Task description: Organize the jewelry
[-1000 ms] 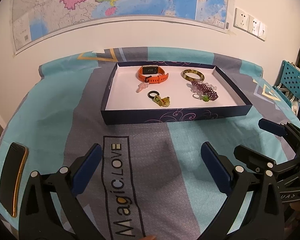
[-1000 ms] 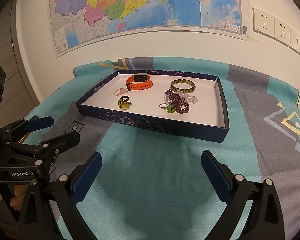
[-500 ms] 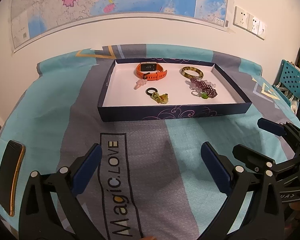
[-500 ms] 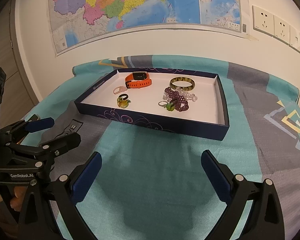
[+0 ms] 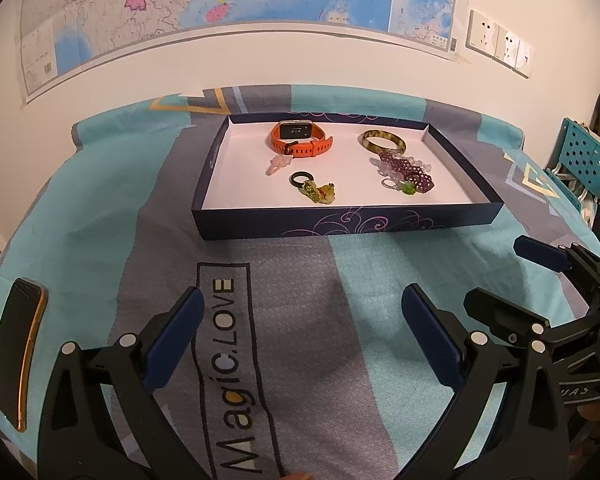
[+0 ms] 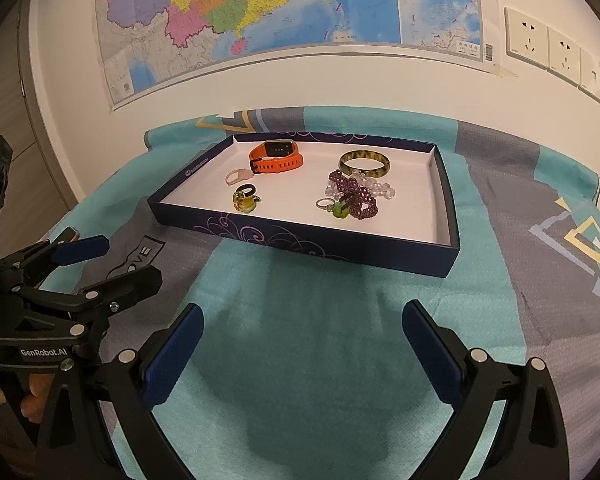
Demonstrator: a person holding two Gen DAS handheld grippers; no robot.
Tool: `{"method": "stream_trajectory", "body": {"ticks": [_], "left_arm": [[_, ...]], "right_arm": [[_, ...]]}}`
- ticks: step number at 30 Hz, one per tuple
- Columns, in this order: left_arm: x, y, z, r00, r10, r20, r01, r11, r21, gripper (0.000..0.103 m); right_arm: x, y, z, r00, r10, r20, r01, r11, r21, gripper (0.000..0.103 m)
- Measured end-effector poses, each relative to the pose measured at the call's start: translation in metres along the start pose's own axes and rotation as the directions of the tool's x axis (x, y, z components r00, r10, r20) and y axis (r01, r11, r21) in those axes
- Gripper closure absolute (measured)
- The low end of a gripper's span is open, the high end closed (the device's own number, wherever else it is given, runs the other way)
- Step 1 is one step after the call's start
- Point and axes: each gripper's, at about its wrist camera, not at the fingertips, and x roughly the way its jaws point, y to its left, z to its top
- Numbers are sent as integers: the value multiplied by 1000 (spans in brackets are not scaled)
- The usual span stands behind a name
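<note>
A navy tray (image 5: pixel 340 226) with a white floor holds the jewelry: an orange watch (image 5: pixel 300 140), a brown-green bangle (image 5: pixel 382 140), a purple bead bracelet (image 5: pixel 410 170), a black ring with a yellow-green charm (image 5: pixel 314 190), a pink ring (image 5: pixel 278 164) and a silver ring with a green stone (image 5: pixel 400 186). My left gripper (image 5: pixel 300 312) hovers open over the cloth, short of the tray. My right gripper (image 6: pixel 303 320) is open too, facing the tray (image 6: pixel 300 236) from the near right. Neither holds anything.
A dark phone (image 5: pixel 18 356) lies at the cloth's left edge. A teal chair (image 5: pixel 584 160) stands off the right side. The wall with a map runs just behind the tray. Each gripper shows in the other's view: the right gripper (image 5: pixel 512 280), the left gripper (image 6: pixel 116 264).
The tray has drifted slightly up in the left wrist view as that gripper shifted a little. Both grippers stay open and the jewelry has not moved.
</note>
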Motion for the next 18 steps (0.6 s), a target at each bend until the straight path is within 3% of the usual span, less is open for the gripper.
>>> {"method": "stream_trajectory", "body": {"ticks": [18], "left_arm": [[1, -2, -1, 1000, -1, -2, 1, 1000, 2, 6]], "right_arm": [[0, -2, -1, 1000, -2, 0, 2, 1000, 4, 7]]}}
